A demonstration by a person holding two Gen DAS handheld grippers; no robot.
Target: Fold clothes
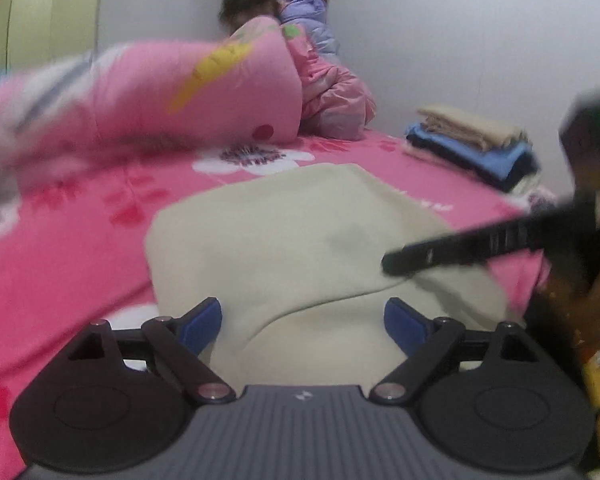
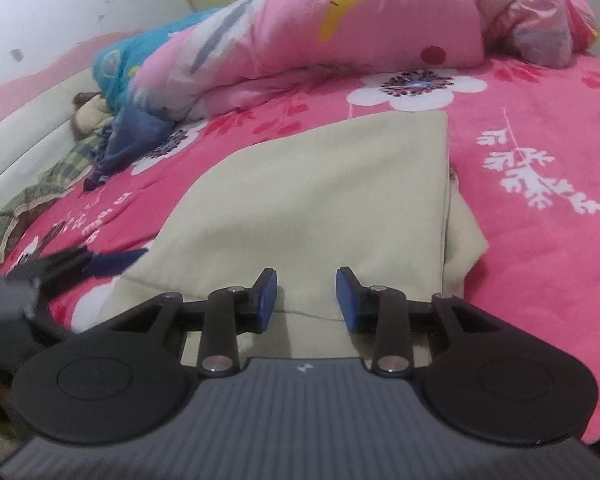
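We hold the left gripper [image 1: 302,322] low over the near edge of the cloth [image 1: 284,240], its blue pads [image 1: 202,326] spread wide with nothing between them. The cloth is a pale beige garment, folded and lying flat on the pink flowered sheet [image 1: 80,248] at the near side of the bed. In the left view the right gripper [image 1: 452,254] reaches in from the right as a dark, blurred finger above the cloth's right part; whether it touches the fabric we cannot tell. In its own view the right gripper [image 2: 306,298] hangs over the cloth [image 2: 320,200] near its front edge, the pads [image 2: 346,300] partly open with a moderate gap and gripping nothing. There the cloth shows a straight folded edge on its right side, with a lower layer peeking out beside it. Behind the cloth a pink quilt [image 2: 300,40] lies bunched across the bed, and a pink jacket [image 1: 332,96] sits against the wall. At the far right of the left view a stack [image 1: 472,144] of folded clothes rests on the sheet, well apart from the cloth.
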